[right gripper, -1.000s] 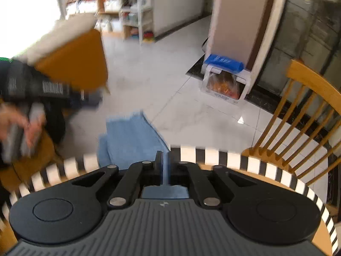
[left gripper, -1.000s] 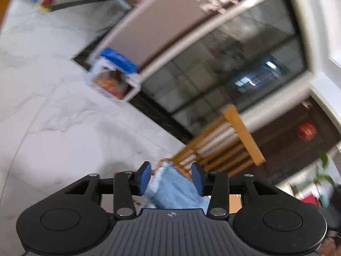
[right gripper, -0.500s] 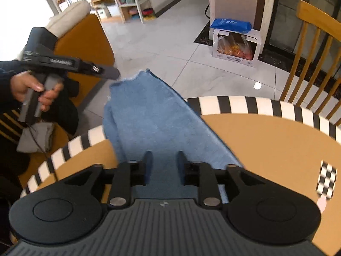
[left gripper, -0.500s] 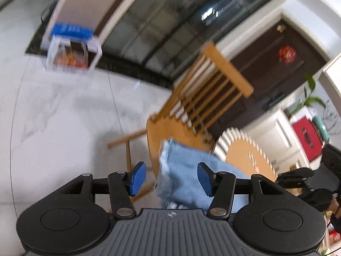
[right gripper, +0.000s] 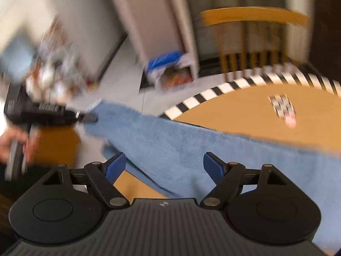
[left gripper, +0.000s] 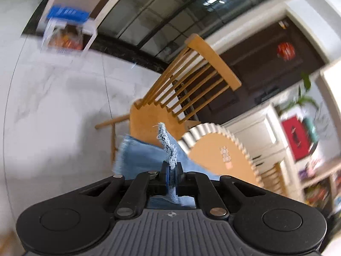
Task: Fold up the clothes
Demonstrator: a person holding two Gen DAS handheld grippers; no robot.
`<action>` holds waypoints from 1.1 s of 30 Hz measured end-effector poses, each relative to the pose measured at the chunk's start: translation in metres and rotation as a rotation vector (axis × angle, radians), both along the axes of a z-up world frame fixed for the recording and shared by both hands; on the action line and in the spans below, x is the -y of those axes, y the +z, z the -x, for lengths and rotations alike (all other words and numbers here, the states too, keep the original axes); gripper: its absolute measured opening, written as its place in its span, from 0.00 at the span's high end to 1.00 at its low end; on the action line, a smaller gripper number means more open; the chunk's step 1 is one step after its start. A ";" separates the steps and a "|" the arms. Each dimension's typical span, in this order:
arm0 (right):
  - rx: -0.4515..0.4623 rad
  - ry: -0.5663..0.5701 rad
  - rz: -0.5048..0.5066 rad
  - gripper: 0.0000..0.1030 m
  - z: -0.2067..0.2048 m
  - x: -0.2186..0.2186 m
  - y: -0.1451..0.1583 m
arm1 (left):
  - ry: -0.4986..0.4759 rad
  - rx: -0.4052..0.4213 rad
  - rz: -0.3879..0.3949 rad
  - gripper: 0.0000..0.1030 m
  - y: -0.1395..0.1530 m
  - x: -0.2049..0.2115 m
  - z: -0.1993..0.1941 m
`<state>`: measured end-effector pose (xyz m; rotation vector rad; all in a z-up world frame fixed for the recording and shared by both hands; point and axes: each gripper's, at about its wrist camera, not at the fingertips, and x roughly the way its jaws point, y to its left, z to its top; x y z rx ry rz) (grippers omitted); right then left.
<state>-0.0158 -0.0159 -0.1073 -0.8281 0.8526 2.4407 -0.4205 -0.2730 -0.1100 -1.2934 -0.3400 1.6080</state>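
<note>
Round table (right gripper: 245,115), tan top with a black-and-white striped rim: the work surface, on which the fold is presumably to be laid. A wooden chair (left gripper: 191,81) stands just beyond its far edge; tiled floor (left gripper: 53,106) lies around both.

Jeans (right gripper: 170,143), blue denim: one part rests on the near side of the table, while a leg runs off the rim toward the person's left, held taut in the air. Stretching it this way probably serves to straighten the cloth before it is folded.

Right gripper (right gripper: 164,165): its jaws have just been opening and now stand wide apart, with denim passing between and beneath them. The pads do not press on the cloth, so it has apparently let go in order to take a new hold.

Left gripper (left gripper: 172,176): its jaws have just been closing and are now pinched tight on the frayed hem (left gripper: 168,145). From the right wrist view it is seen at the far end of the leg, gripped by a hand (right gripper: 10,143), anchoring that end.
</note>
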 end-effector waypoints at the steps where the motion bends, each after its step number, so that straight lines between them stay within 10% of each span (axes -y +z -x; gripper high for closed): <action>1: -0.082 -0.076 0.079 0.21 -0.014 0.005 -0.005 | 0.018 0.050 0.008 0.95 0.011 0.001 -0.001; 6: -0.382 -0.351 0.482 0.21 -0.063 0.028 -0.051 | 0.021 0.200 0.052 0.95 0.056 -0.004 -0.009; 15: -0.759 -0.747 0.619 0.22 -0.072 0.067 -0.117 | -0.056 0.495 0.027 0.95 0.079 -0.025 0.002; 25: -1.092 -1.086 0.494 0.18 -0.053 0.079 -0.152 | -0.285 0.596 0.023 0.97 0.106 -0.058 0.034; 33: -1.024 -1.072 0.400 0.20 -0.034 0.062 -0.155 | -0.258 0.627 0.122 0.99 0.046 -0.063 0.055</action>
